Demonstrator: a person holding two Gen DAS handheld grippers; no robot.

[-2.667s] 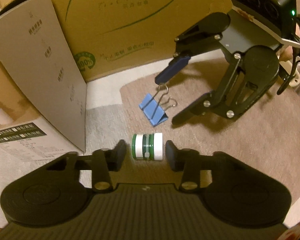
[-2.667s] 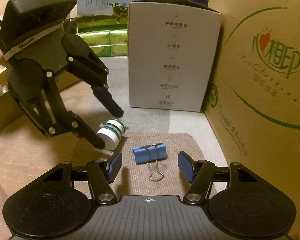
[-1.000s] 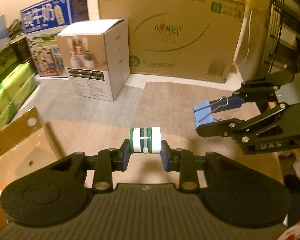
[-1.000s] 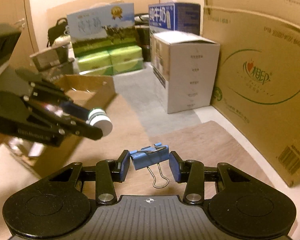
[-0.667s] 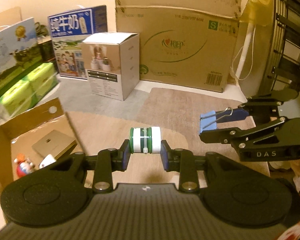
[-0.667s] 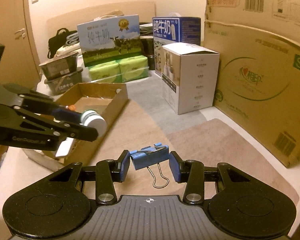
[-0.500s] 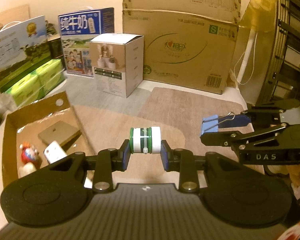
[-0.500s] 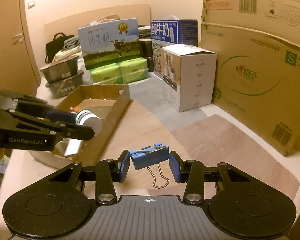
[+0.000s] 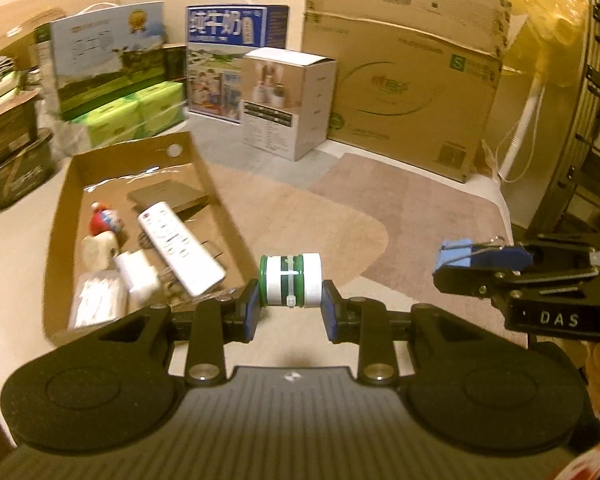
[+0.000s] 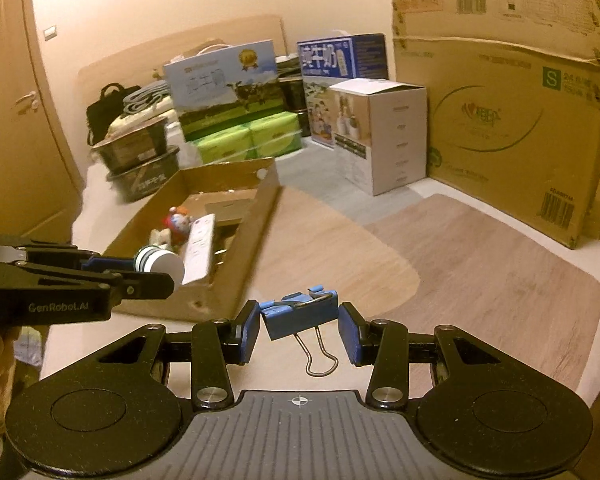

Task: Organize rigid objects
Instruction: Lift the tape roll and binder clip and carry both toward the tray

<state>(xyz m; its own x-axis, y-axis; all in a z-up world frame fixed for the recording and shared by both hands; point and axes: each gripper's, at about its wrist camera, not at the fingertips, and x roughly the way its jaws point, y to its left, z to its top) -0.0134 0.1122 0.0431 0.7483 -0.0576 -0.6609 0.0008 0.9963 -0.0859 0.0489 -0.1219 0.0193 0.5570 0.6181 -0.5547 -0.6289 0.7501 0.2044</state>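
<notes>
My left gripper (image 9: pixel 291 306) is shut on a green-and-white spool (image 9: pixel 291 280), held in the air just right of an open cardboard tray (image 9: pixel 64 196). In the right wrist view that same spool (image 10: pixel 160 263) hangs over the tray's near corner (image 10: pixel 220 296). My right gripper (image 10: pixel 298 330) is shut on a blue binder clip (image 10: pixel 300 314), its wire handles hanging down. From the left wrist view the blue binder clip (image 9: pixel 454 254) shows at the far right, above the rug. The tray holds a white remote (image 9: pixel 180 246), a small red toy (image 9: pixel 104 222) and other small items.
A large brown carton (image 9: pixel 400 92), a white box (image 9: pixel 288 100) and milk cartons (image 9: pixel 236 56) line the back. Green packs (image 10: pixel 248 140) and dark containers (image 10: pixel 140 168) stand behind the tray. A fan stand (image 9: pixel 520 136) is at the right. A tan rug (image 10: pixel 480 272) covers the floor.
Both grippers have carried their loads leftward, away from the big carton and toward the tray. The tray and its contents have come fully into view.
</notes>
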